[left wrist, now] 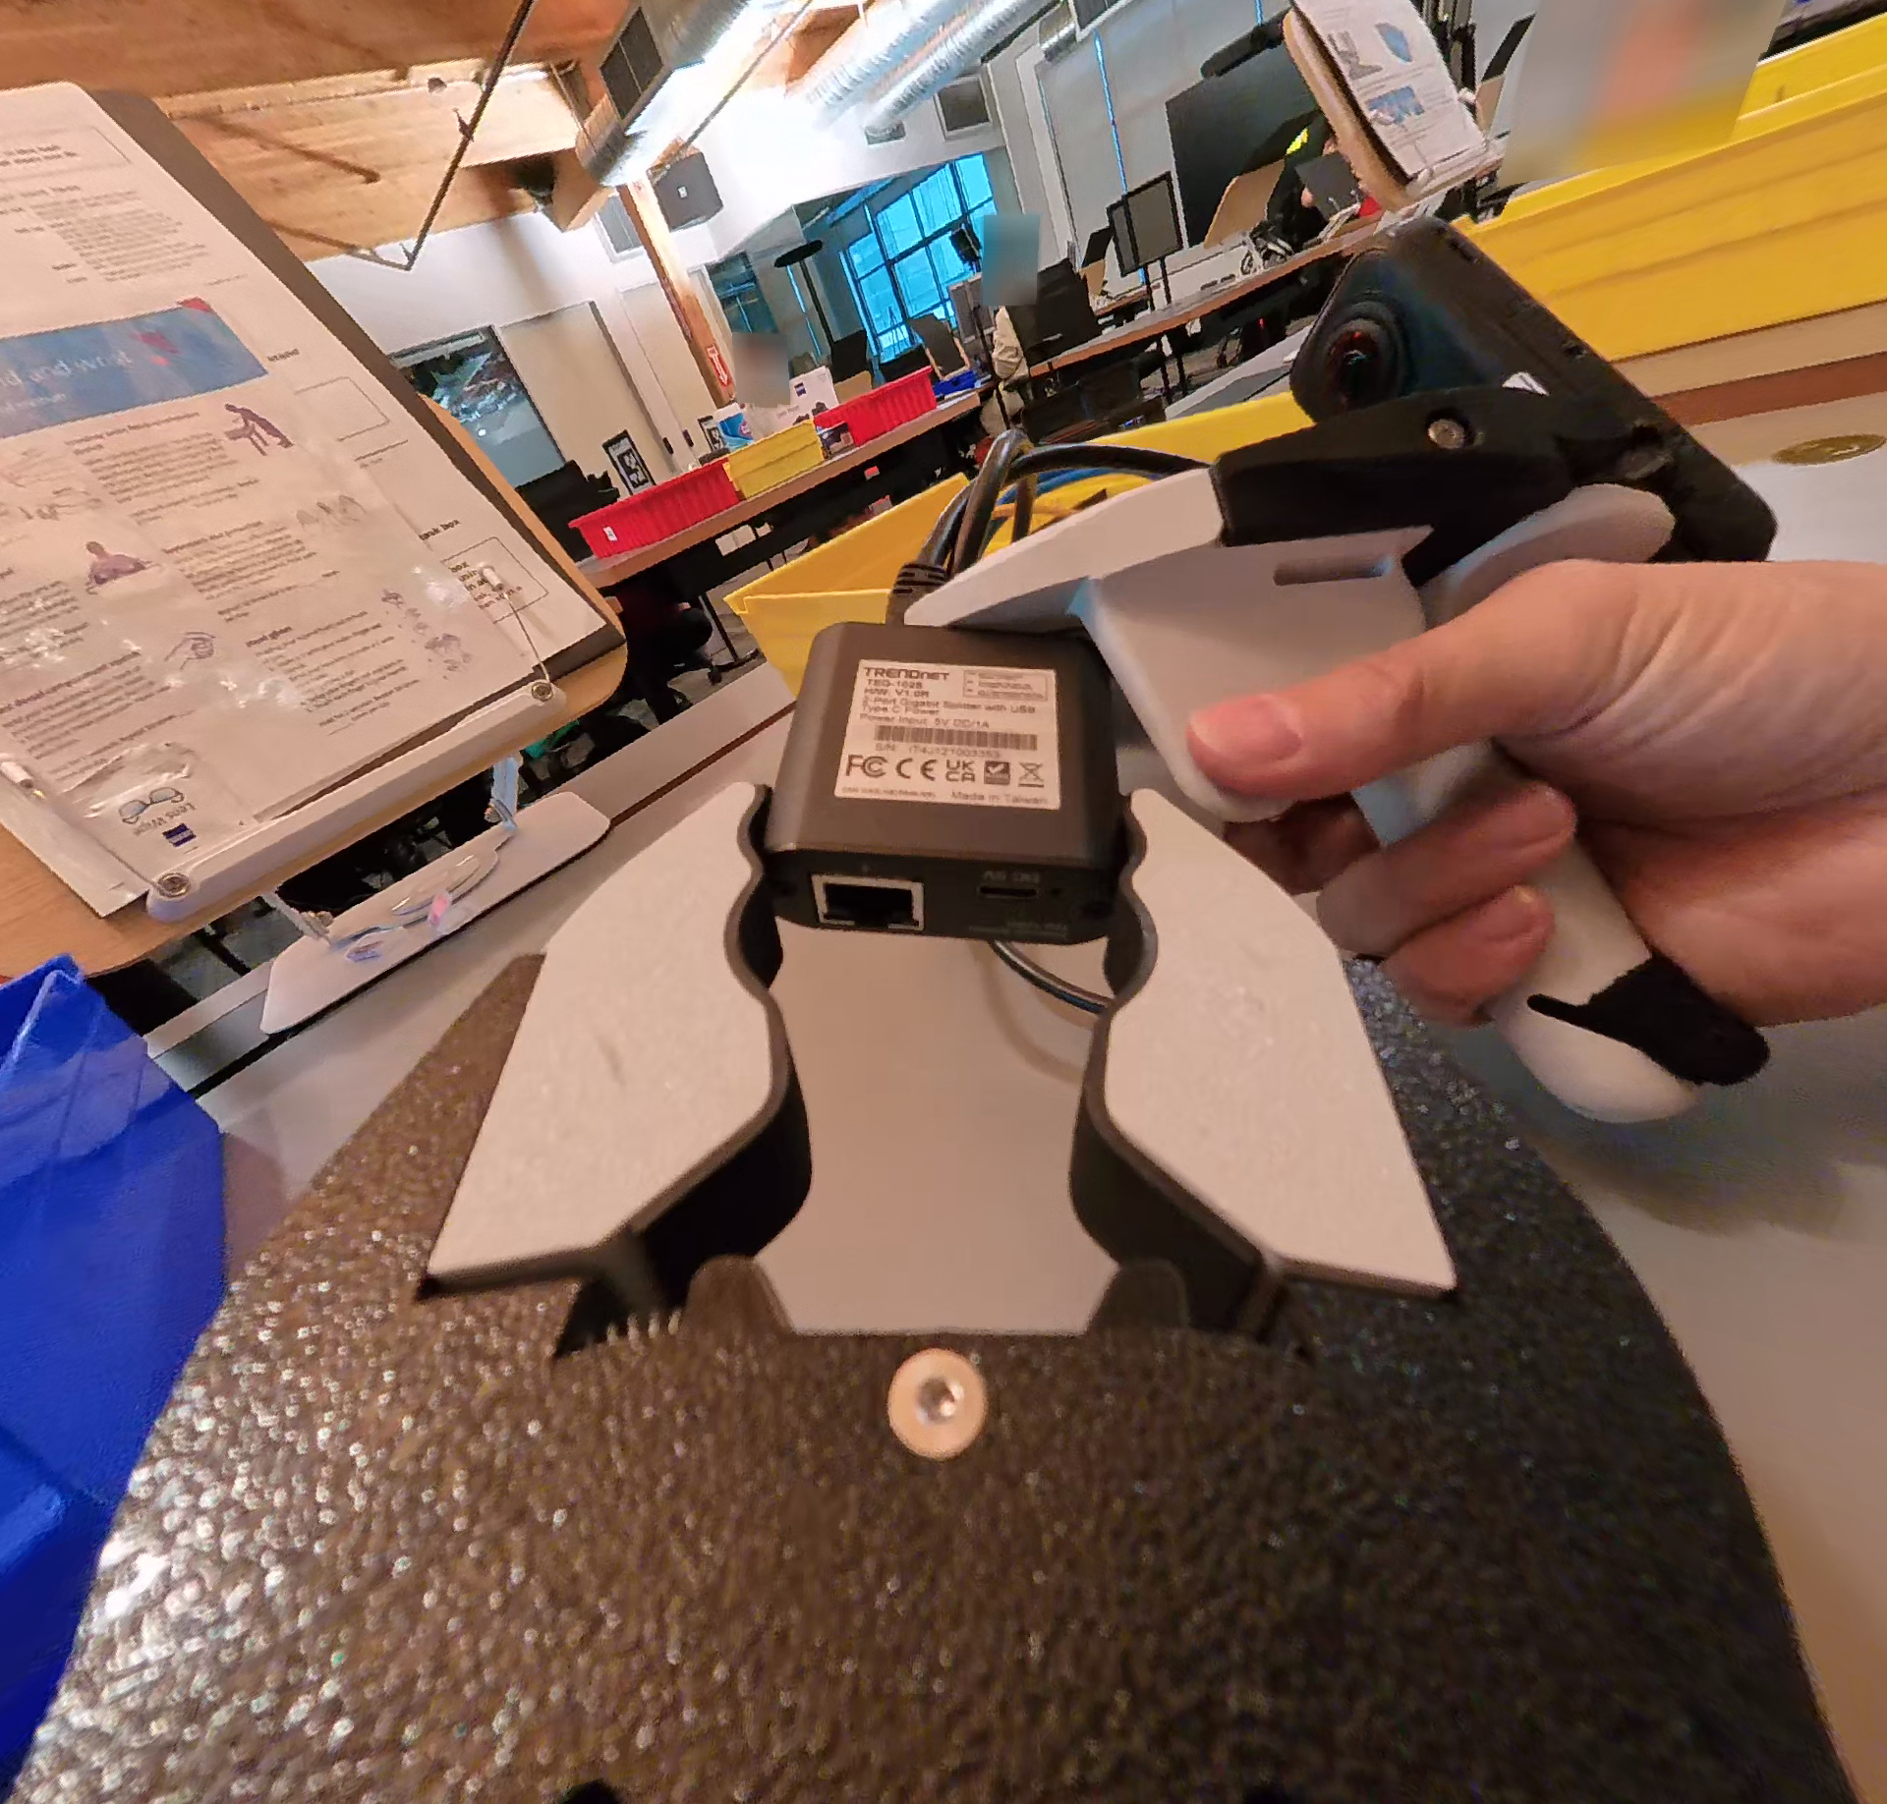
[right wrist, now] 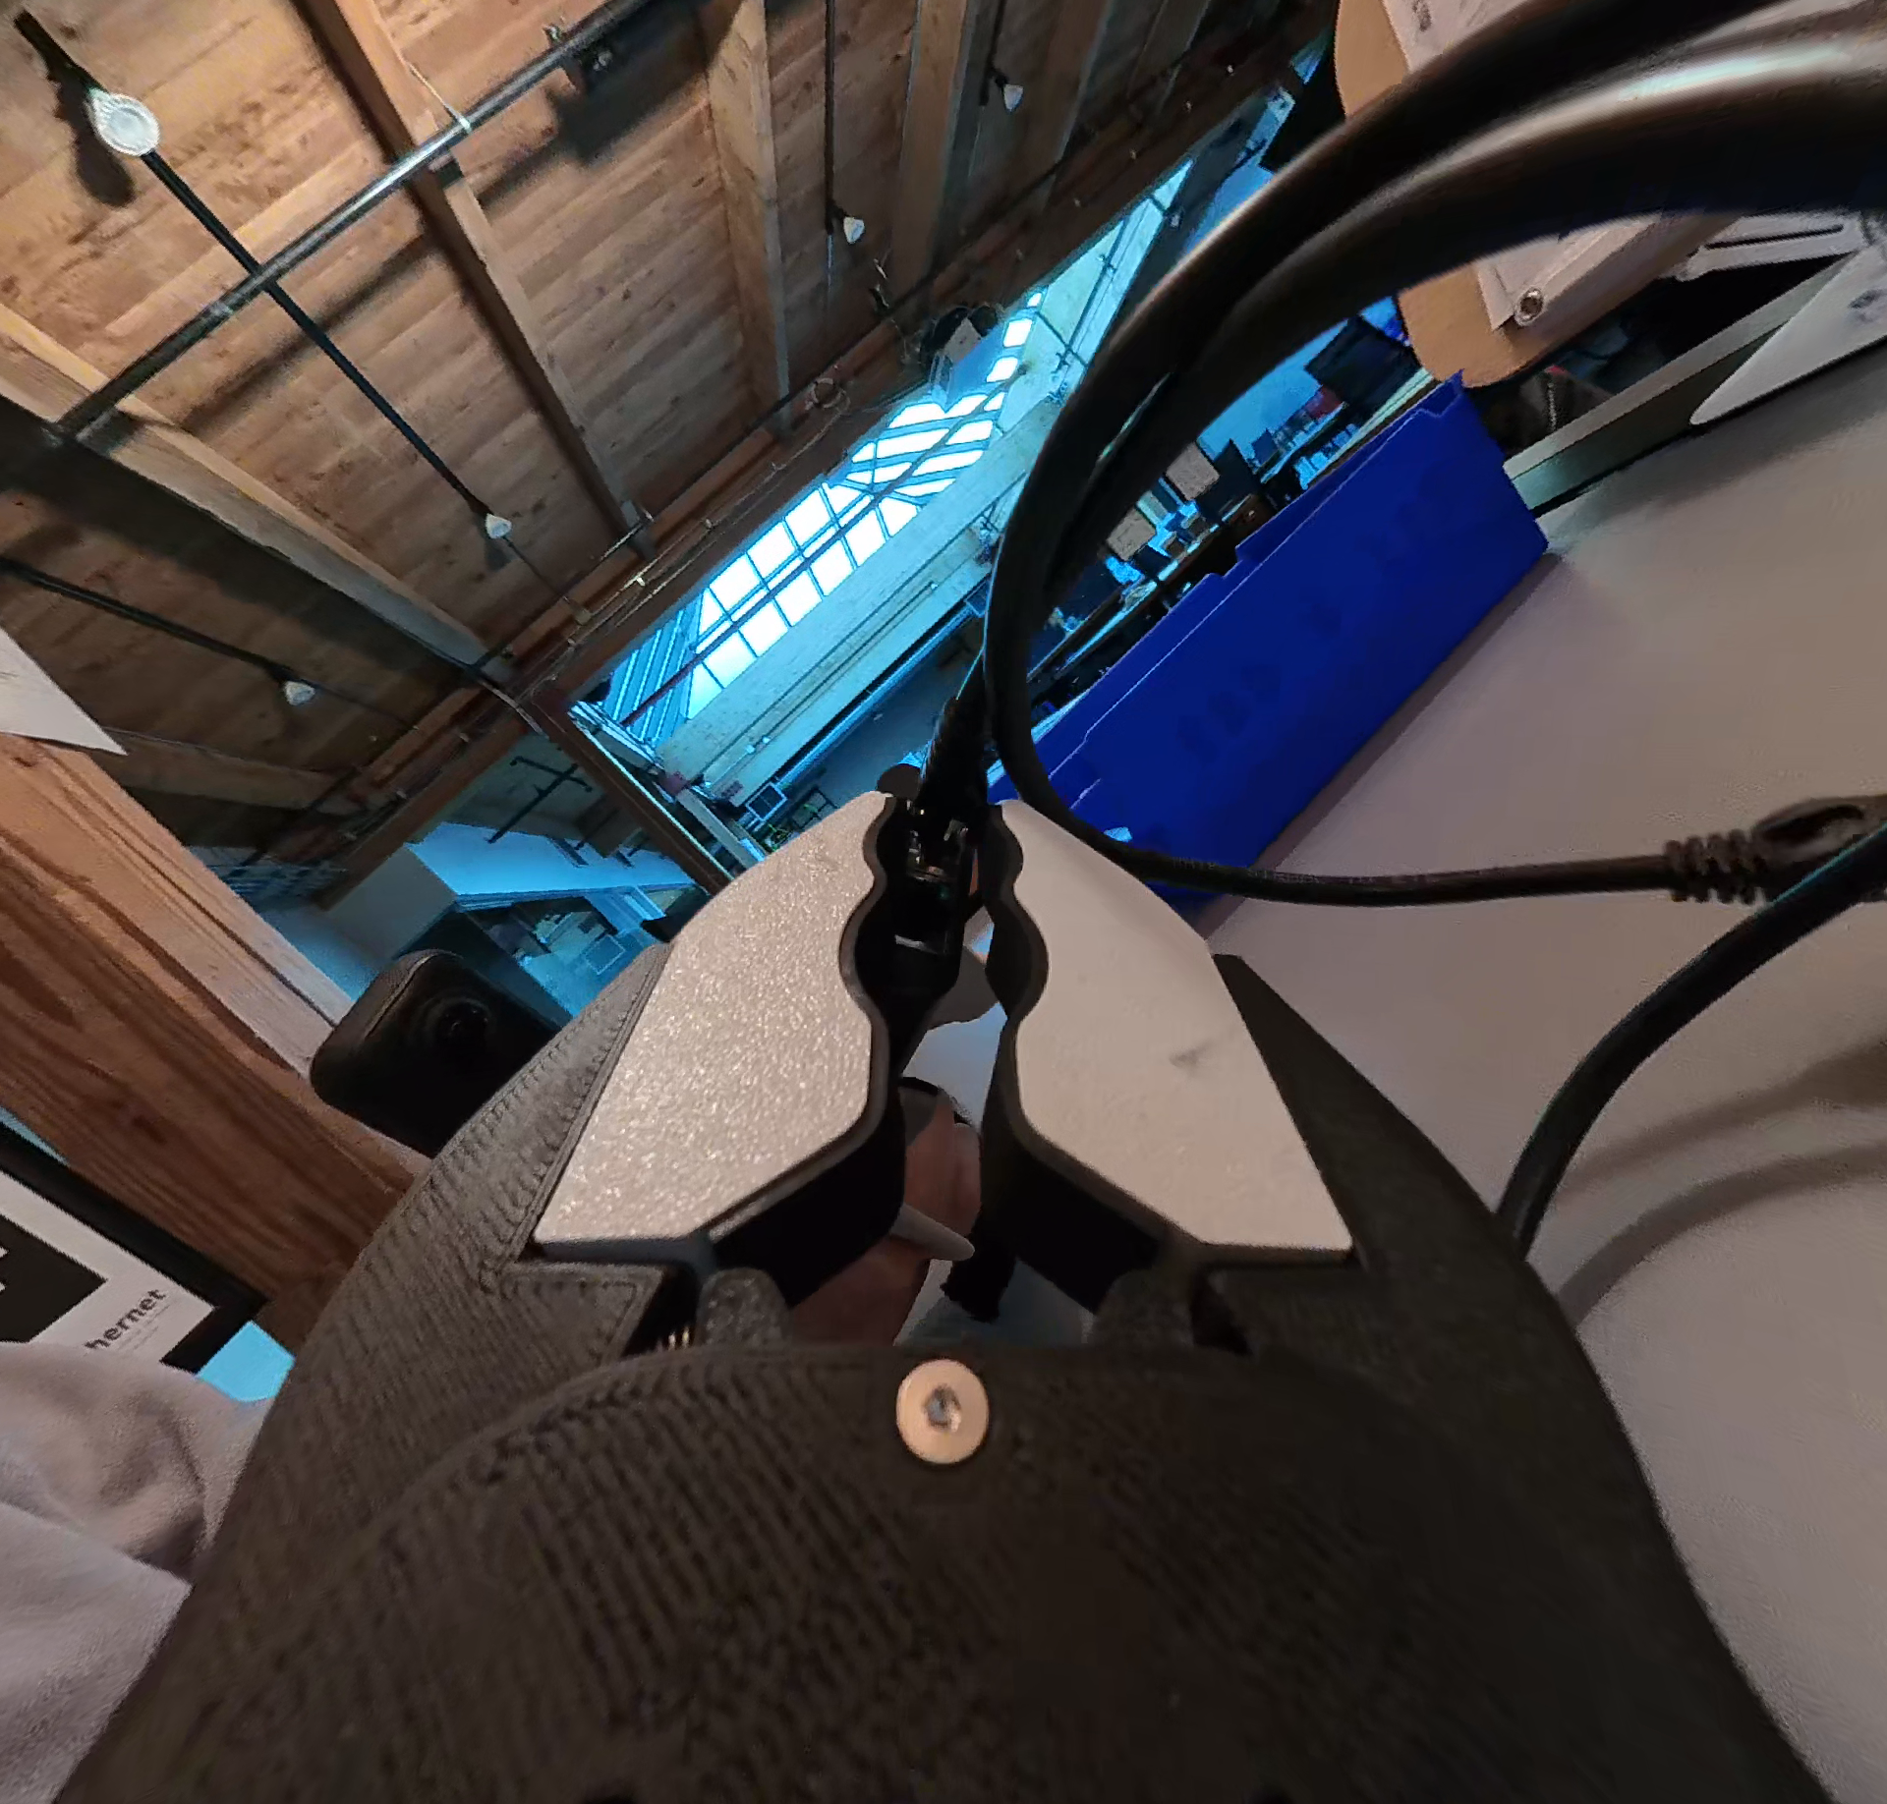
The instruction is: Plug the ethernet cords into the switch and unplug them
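The left gripper (left wrist: 945, 877) is clamped on the sides of the small black switch (left wrist: 945, 785), holding it lifted off the grey bench (left wrist: 1736, 1245) with its label side up and one empty network port (left wrist: 868, 903) facing back toward the camera. The right gripper (right wrist: 945, 872) is pinching the plug (right wrist: 934, 862) of a black ethernet cord (right wrist: 1031, 530), whose cable loops up and away to the right; a second plug end (right wrist: 1777, 852) hangs loose beside it. In the left wrist view the right gripper's fingers reach behind the far side of the switch, where cables (left wrist: 980, 499) run toward a yellow bin (left wrist: 817, 591), so this looks like work on a rear port; whether the plug is seated or free cannot be told. To do it well, keep the switch steady and square, move the plug straight along the port's axis without twisting, and mind the latch tab. The looped cord may tug sideways, so give it slack.
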Motion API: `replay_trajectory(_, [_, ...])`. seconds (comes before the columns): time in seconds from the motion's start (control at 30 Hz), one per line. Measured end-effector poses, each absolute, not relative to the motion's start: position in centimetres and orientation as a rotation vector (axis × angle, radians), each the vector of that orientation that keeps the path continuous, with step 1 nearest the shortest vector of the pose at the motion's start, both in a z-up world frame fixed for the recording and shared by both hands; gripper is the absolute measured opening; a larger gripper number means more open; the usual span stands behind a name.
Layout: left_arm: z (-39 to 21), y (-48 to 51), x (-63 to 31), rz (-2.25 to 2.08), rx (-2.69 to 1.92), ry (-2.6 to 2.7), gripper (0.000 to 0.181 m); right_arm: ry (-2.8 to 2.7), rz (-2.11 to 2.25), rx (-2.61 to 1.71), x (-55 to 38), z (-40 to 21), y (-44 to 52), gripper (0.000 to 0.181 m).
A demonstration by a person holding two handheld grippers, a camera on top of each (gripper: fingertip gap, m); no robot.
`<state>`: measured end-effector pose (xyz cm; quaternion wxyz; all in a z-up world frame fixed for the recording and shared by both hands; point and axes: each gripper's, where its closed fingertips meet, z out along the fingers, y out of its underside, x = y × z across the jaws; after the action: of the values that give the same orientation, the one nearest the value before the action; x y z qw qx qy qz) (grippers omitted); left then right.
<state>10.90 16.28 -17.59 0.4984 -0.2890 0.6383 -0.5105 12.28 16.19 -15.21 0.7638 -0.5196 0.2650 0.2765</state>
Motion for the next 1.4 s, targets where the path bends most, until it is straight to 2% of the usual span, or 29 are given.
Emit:
replay_trajectory(0.33, [-17.1,16.3,10.9,-1.179,-0.674,1.493,0.061,0.561,0.654,-1.113,12.1,-14.8,16.2,0.014])
replay_trajectory(0.43, [-17.5,16.1,11.1,-1.275,-0.754,1.497,0.062,0.571,0.619,-1.130,12.3,-15.1,16.2,0.014])
replay_trajectory(0.63, [-16.6,16.2,10.8,-1.108,-0.639,1.474,0.061,0.498,0.602,-1.131,11.9,-14.2,16.0,0.014])
replay_trajectory(0.77, [-16.5,16.0,10.8,-1.283,-0.727,1.448,0.061,0.503,0.584,-1.133,11.8,-13.9,16.1,0.013])
replay_trajectory(0.9, [-16.1,16.3,10.7,-1.070,-0.630,1.437,0.062,0.474,0.608,-1.122,11.5,-13.4,16.1,0.014])
replay_trajectory(1.4, [-15.8,16.5,10.3,-1.223,-0.649,1.439,0.061,0.515,0.756,-1.038,11.4,-13.3,16.6,0.016])
